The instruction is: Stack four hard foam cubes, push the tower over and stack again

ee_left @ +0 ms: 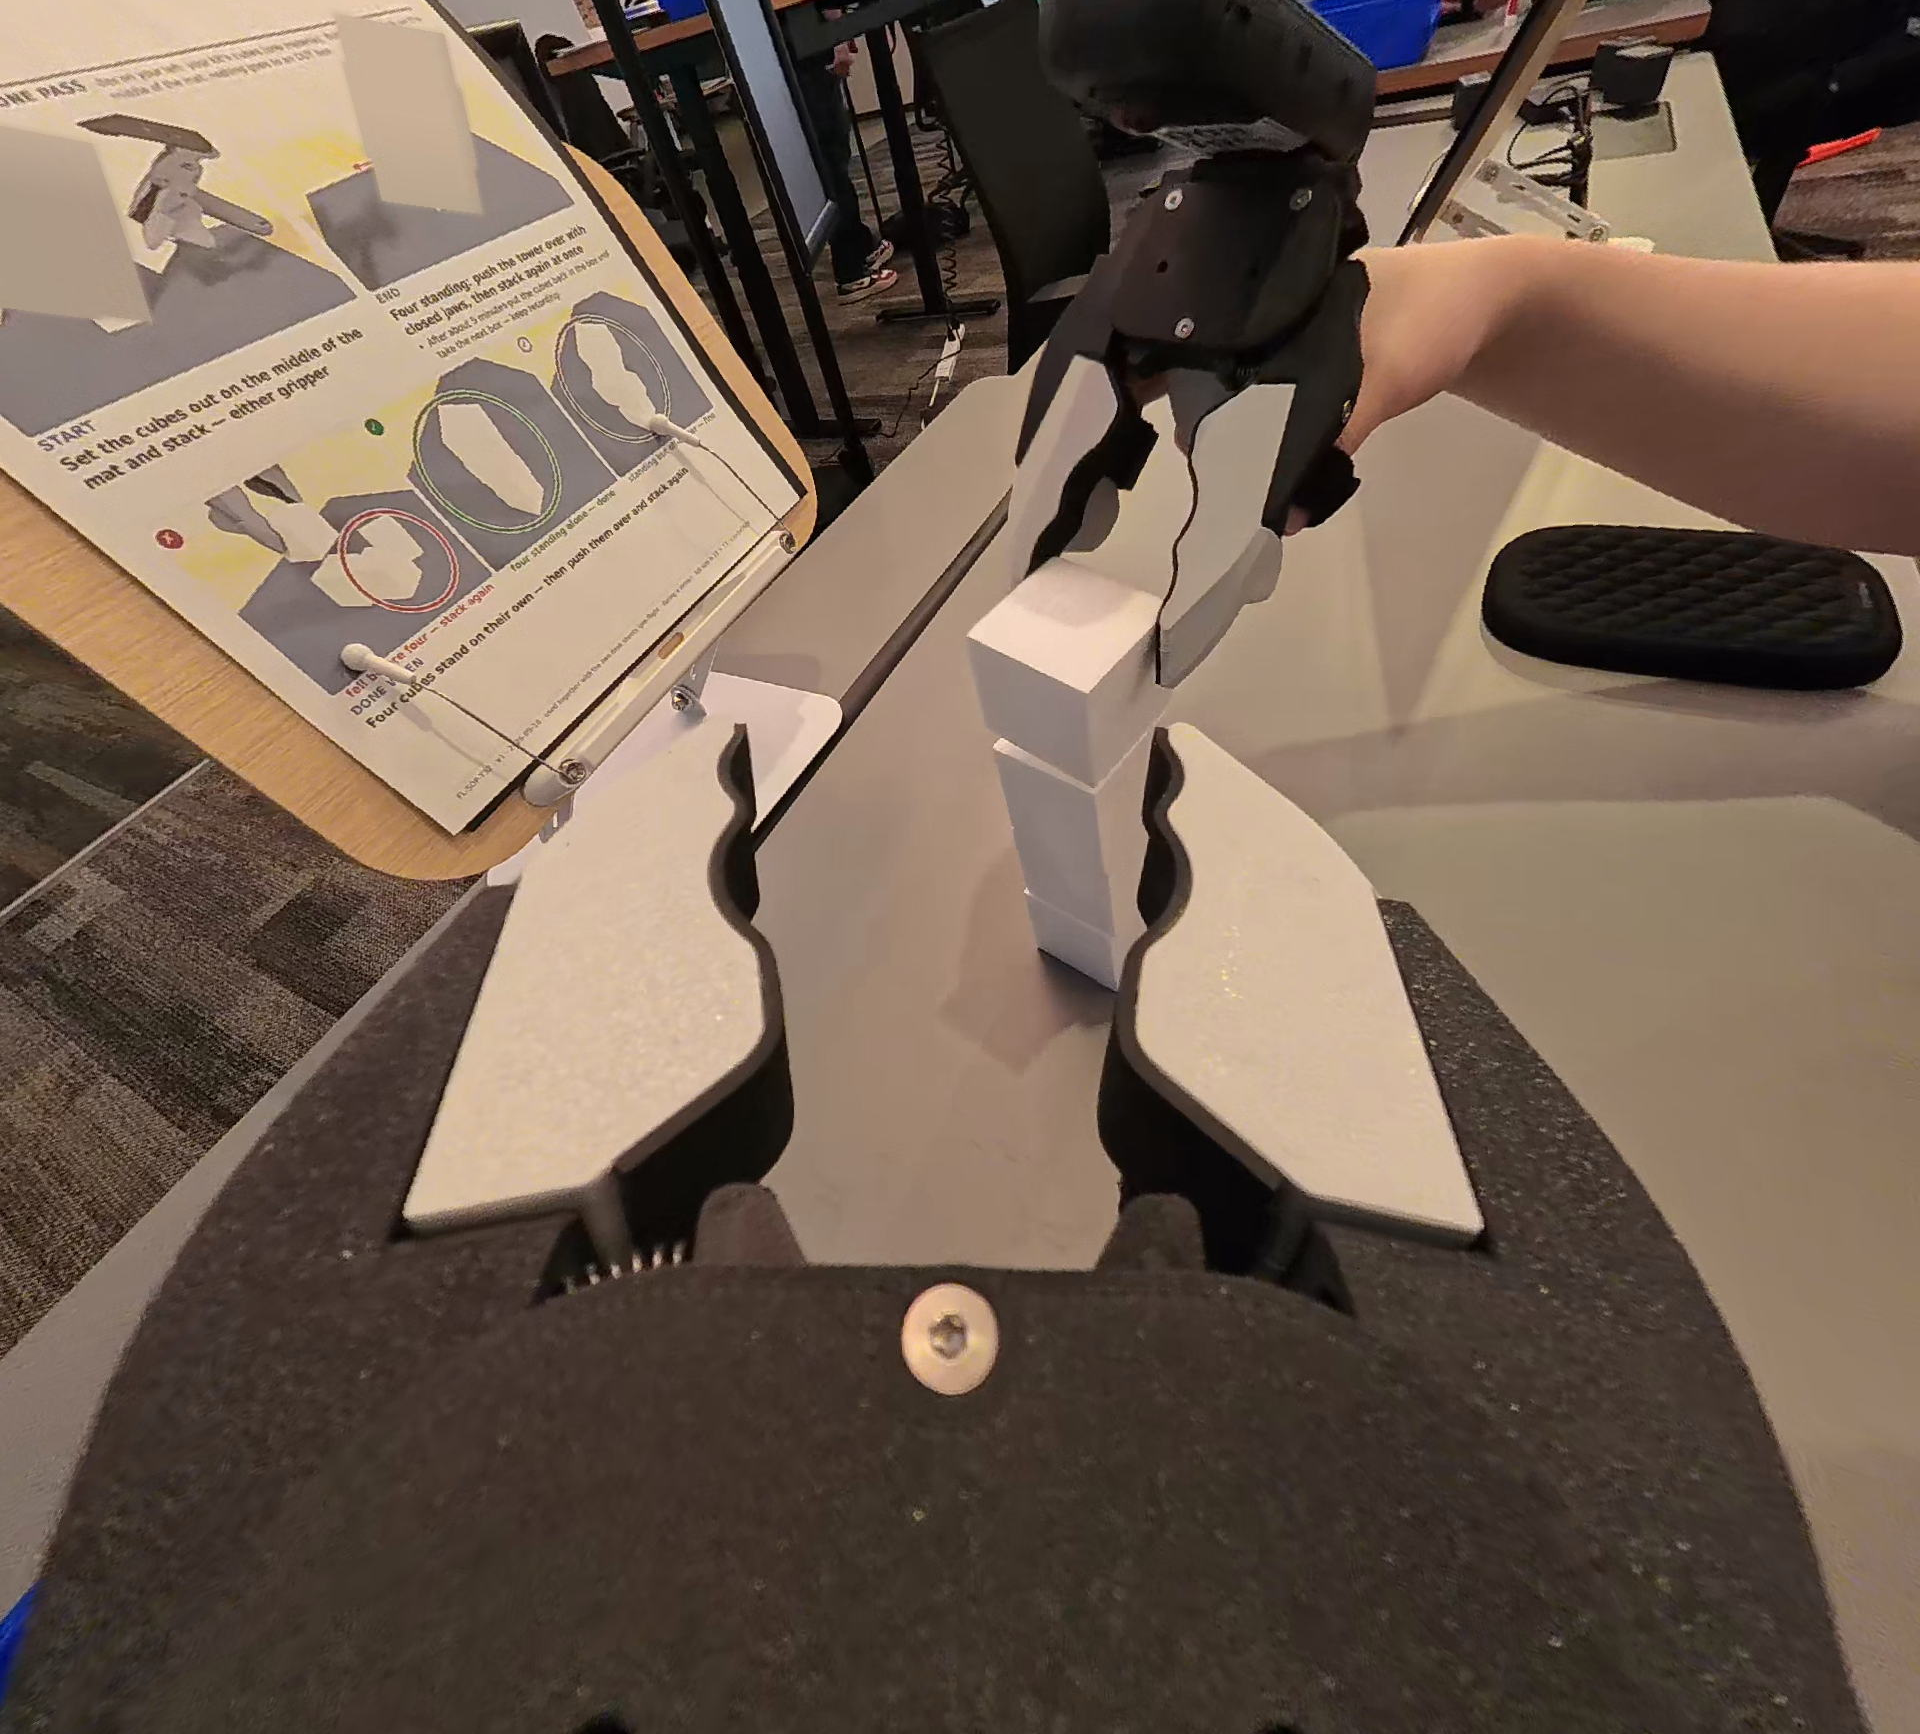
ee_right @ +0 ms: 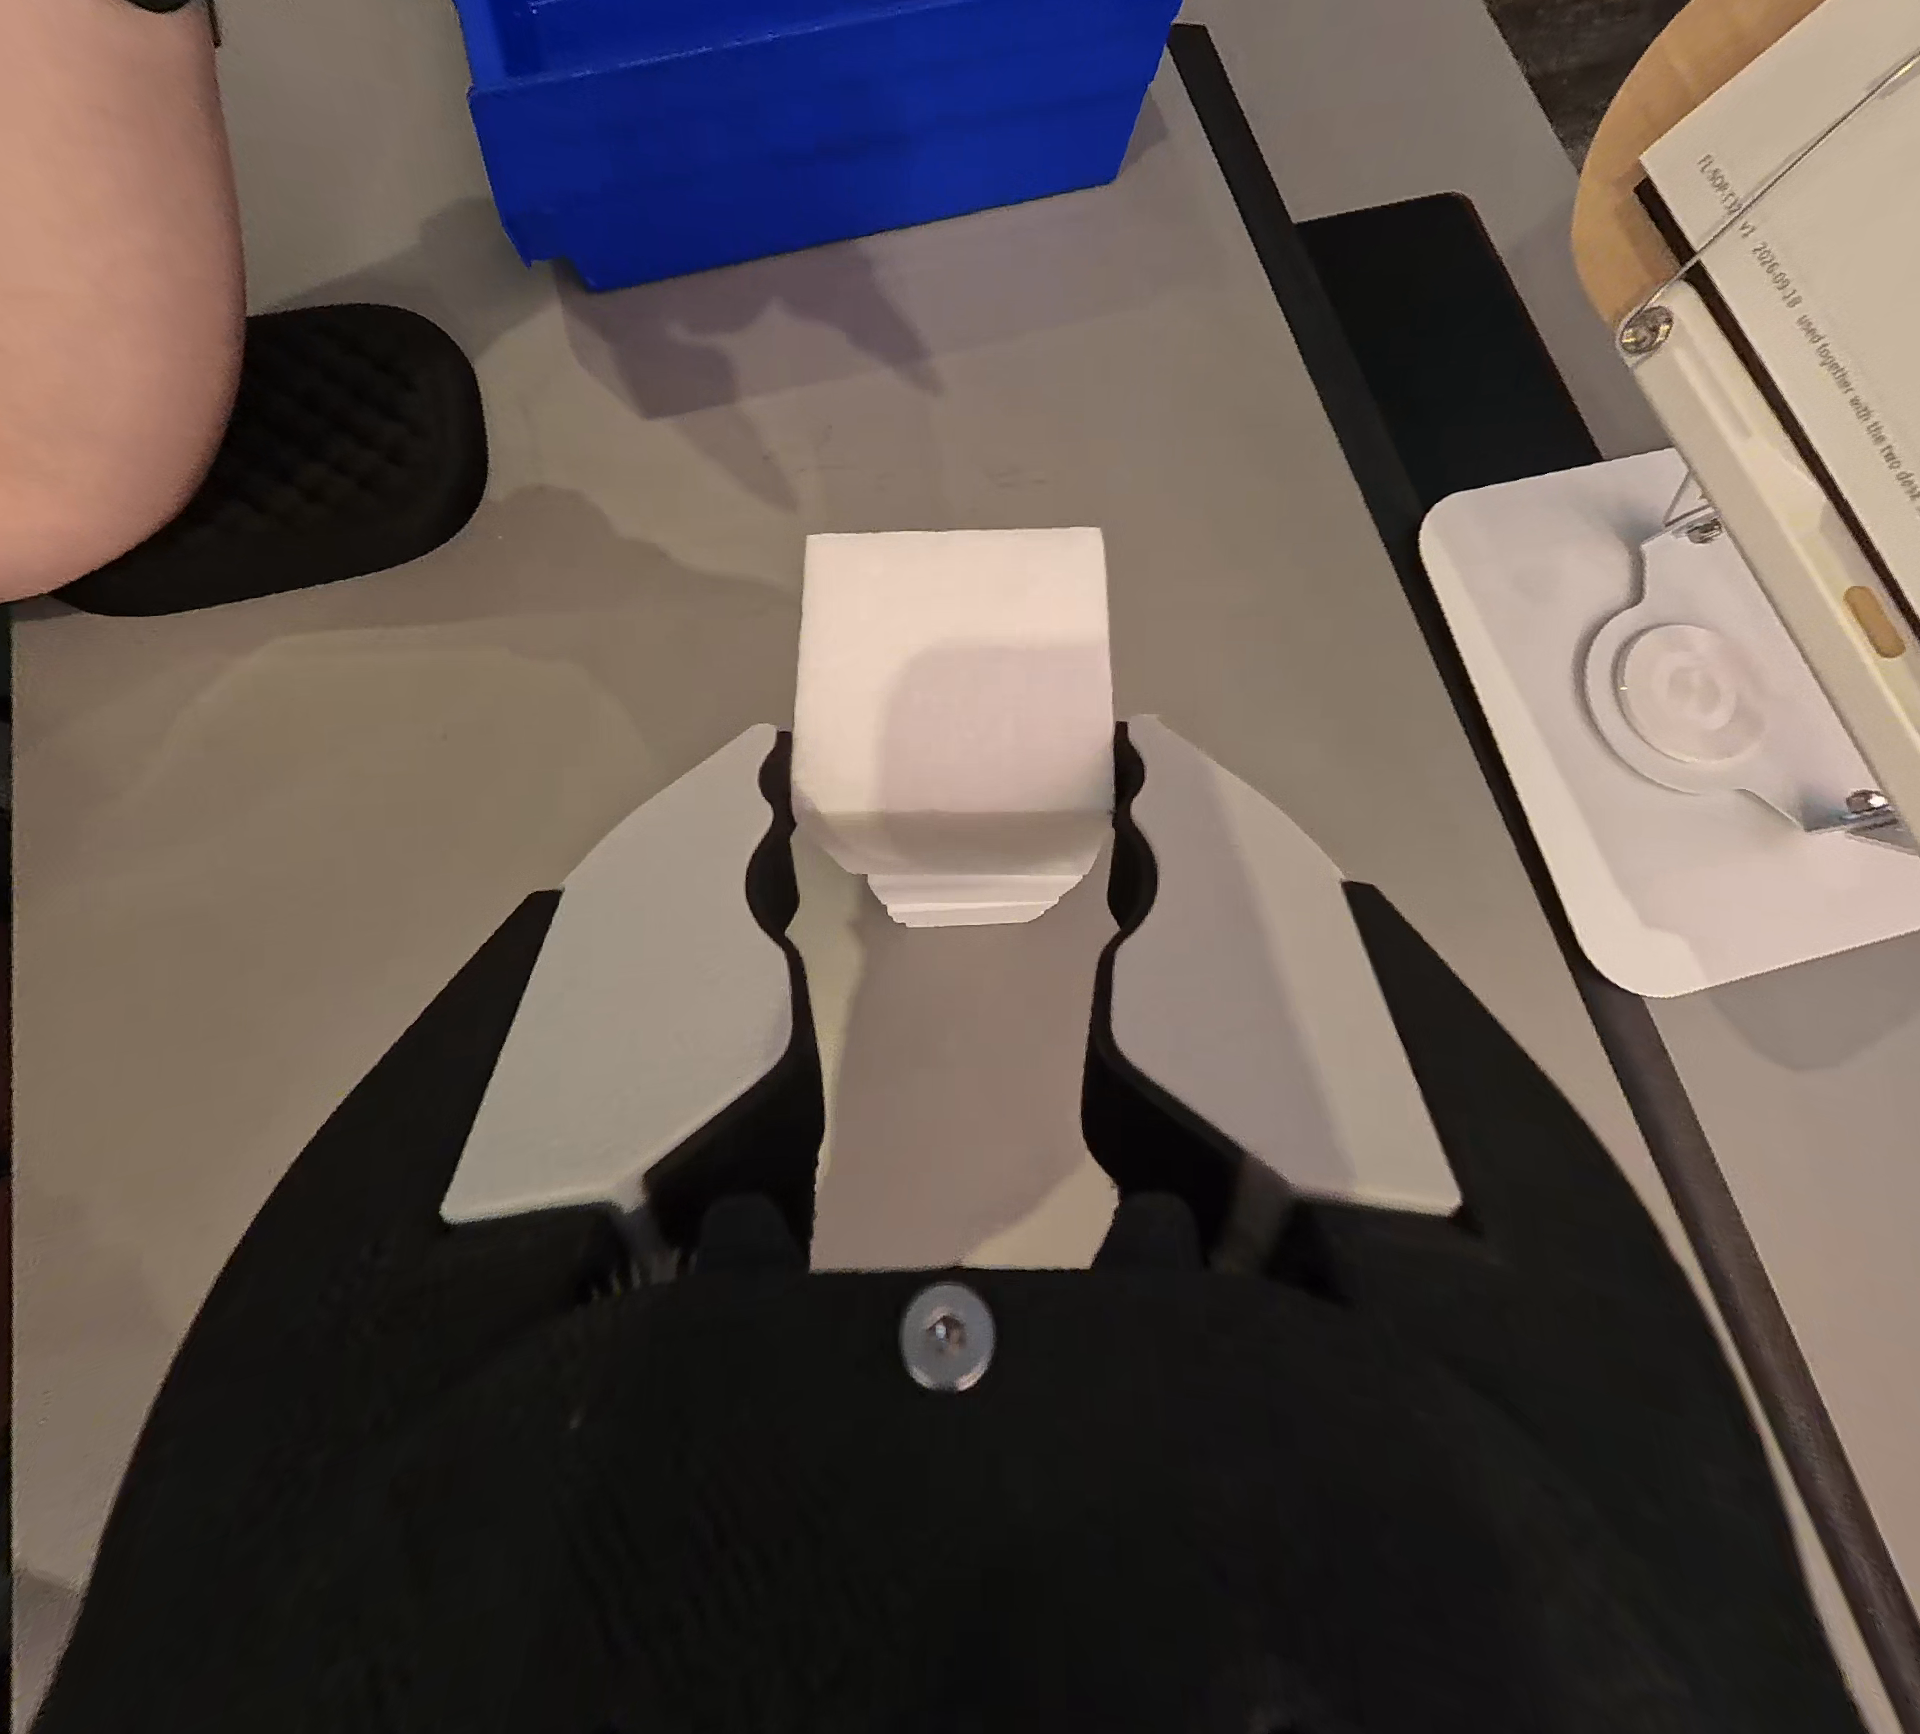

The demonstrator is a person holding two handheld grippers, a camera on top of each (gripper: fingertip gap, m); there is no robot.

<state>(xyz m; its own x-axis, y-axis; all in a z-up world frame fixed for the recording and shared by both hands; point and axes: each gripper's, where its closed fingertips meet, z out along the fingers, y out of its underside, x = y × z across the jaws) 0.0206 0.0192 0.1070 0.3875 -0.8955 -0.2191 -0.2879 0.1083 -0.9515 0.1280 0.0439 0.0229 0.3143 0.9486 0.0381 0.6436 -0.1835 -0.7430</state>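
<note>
The right gripper [ee_right: 948, 775] comes straight down over the tower, its jaws closed against the top cube [ee_right: 951, 676], which sits on three others mid-mat [ee_left: 883, 1009]. The left gripper [ee_left: 945, 811] waits wide open and empty, the tower just ahead.

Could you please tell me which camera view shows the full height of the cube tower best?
The left wrist view: the tower stands side-on, all four white cubes visible, under the right gripper. The right wrist view looks down, showing mainly the top cube and slivers below.
</note>
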